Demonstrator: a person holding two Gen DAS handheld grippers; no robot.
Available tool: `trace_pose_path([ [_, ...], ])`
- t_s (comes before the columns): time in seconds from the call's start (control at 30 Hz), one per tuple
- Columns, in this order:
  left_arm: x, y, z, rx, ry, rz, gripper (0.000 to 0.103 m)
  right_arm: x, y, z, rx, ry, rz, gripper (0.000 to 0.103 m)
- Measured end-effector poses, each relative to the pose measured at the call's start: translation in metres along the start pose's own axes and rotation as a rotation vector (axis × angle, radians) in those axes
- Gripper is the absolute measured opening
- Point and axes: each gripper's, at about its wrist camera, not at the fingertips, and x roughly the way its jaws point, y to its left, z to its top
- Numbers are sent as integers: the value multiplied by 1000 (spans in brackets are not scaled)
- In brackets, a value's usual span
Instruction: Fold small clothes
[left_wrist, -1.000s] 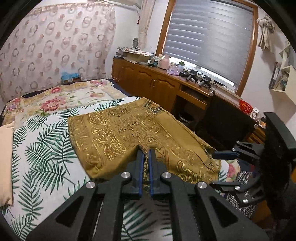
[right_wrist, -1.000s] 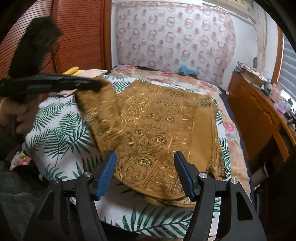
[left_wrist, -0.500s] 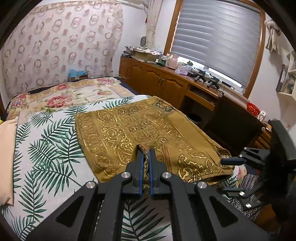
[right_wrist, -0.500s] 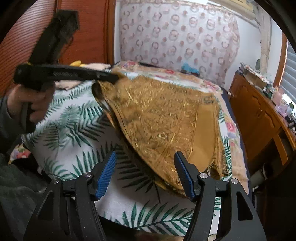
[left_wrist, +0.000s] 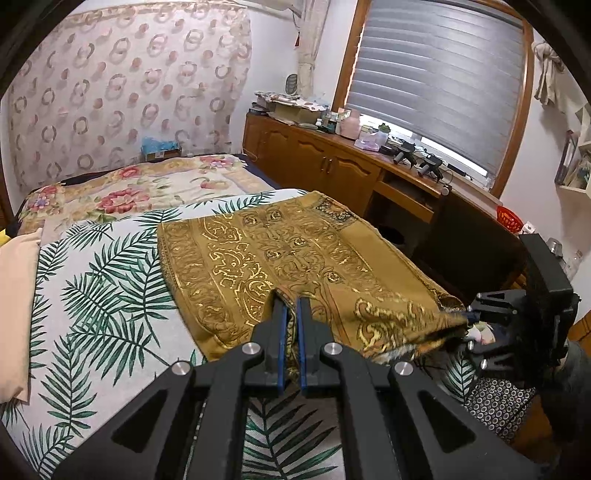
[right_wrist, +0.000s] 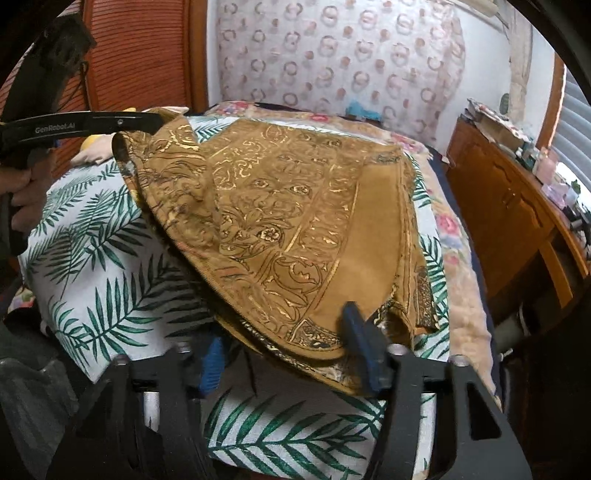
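A mustard-gold patterned garment (left_wrist: 295, 258) lies on the palm-leaf sheet (left_wrist: 96, 280) of the bed. My left gripper (left_wrist: 290, 306) is shut on its near hem, lifting that corner. In the right wrist view the garment (right_wrist: 288, 206) is raised at its left corner by the left gripper (right_wrist: 147, 122). My right gripper (right_wrist: 284, 332) is open, its jaws wide apart around the garment's near edge, the cloth draped between and over them. In the left wrist view the right gripper (left_wrist: 469, 321) sits at the garment's right corner.
A floral quilt (left_wrist: 140, 188) covers the far part of the bed. A wooden cabinet (left_wrist: 325, 162) with clutter runs along the right under the window. A peach pillow (left_wrist: 14, 295) lies at the left. A wooden wardrobe door (right_wrist: 140, 55) stands behind.
My left gripper has lifted the garment's corner higher. My right gripper has moved forward so the garment's near edge now lies between its open jaws.
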Motion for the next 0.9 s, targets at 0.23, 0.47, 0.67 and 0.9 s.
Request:
trace_pose_path([
  [0.23,-9,5,3,-9,-18,27,2,-9,3,20,-39,-68,-22,7],
  [0.47,-12,25,20,-23,-44,68,3,-15,-14,82,-53,-174,-51,5],
  [0.67,8,51,34,-53,-25,85,4,8,-27,124,-83,-204,-57,5],
  [0.9,38,78,40,-88,46,79,15,64,-52,141,-75,-153,-2,5],
])
